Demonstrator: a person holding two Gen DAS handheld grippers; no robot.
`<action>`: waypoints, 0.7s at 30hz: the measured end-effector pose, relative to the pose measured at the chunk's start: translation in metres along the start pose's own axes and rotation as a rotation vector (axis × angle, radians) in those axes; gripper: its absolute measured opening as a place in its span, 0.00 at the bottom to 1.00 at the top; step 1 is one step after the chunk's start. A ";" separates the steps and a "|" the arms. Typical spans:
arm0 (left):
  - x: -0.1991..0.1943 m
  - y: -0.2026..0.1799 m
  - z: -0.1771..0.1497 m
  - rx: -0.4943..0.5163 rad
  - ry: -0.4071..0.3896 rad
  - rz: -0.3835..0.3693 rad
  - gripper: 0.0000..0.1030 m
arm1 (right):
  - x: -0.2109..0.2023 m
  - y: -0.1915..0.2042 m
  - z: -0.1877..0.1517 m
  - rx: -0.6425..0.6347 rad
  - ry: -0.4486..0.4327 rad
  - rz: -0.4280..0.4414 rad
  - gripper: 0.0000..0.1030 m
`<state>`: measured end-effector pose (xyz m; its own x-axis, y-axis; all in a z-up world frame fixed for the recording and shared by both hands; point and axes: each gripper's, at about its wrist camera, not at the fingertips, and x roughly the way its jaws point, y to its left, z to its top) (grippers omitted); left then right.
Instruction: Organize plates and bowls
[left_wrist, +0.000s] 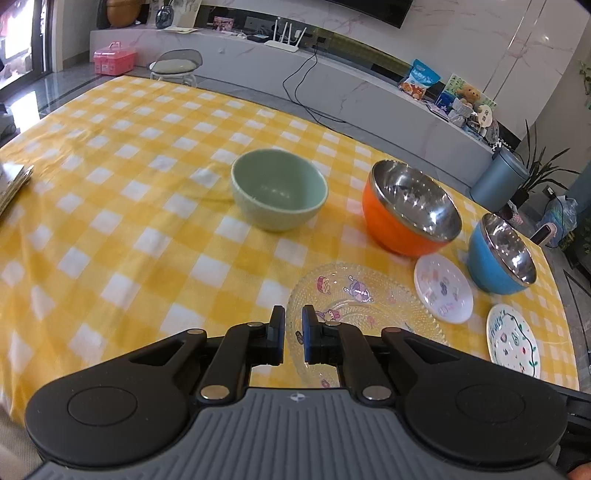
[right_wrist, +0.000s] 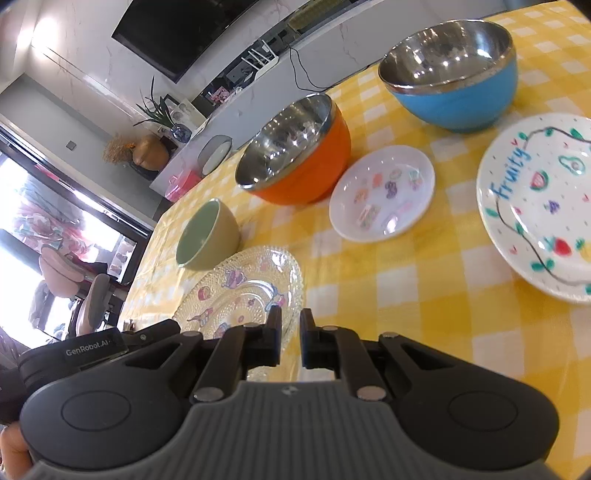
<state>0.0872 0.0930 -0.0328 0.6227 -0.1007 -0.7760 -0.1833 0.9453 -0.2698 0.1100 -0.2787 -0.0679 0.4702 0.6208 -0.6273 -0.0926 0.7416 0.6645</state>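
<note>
On the table (left_wrist: 122, 206), under a yellow-and-white checked cloth, the green ceramic bowl (left_wrist: 279, 189) stands farthest left in the left wrist view, upright and well apart from the other ware. To its right is the orange bowl (left_wrist: 410, 214) with a steel lining, and further right the smaller blue bowl (left_wrist: 498, 254), also steel inside. Near the front edge lies the clear glass plate (left_wrist: 351, 295) with cartoon figures. Right of it is the small white saucer (left_wrist: 443, 288) with printed pictures, just in front of the gap between the orange and blue bowls. Furthest right is the white plate (left_wrist: 513, 341) lettered "Fruity".

The left gripper (left_wrist: 293, 317) hangs over the near left rim of the glass plate. Its fingers (left_wrist: 277, 328) are nearly together with a narrow gap and have hold of nothing.

In the right wrist view the same row reads green bowl (right_wrist: 207, 236), glass plate (right_wrist: 240, 291), orange bowl (right_wrist: 295, 155), saucer (right_wrist: 382, 194), blue bowl (right_wrist: 454, 74) and Fruity plate (right_wrist: 539, 206). The right gripper (right_wrist: 290, 319) is above the near right rim of the glass plate; its fingers (right_wrist: 307, 332) likewise stand a slit apart, gripping nothing.
</note>
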 end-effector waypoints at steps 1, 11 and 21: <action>-0.001 0.001 -0.003 -0.004 0.003 0.000 0.09 | -0.002 0.000 -0.003 0.003 0.006 -0.001 0.08; 0.002 0.010 -0.028 -0.029 0.046 -0.026 0.08 | -0.012 -0.009 -0.026 0.015 0.040 -0.034 0.08; 0.008 0.022 -0.039 -0.041 0.045 0.020 0.09 | -0.001 -0.002 -0.038 -0.039 0.100 -0.057 0.08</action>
<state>0.0585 0.1015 -0.0669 0.5836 -0.0970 -0.8062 -0.2265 0.9340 -0.2763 0.0768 -0.2715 -0.0842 0.3856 0.5985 -0.7022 -0.1033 0.7843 0.6117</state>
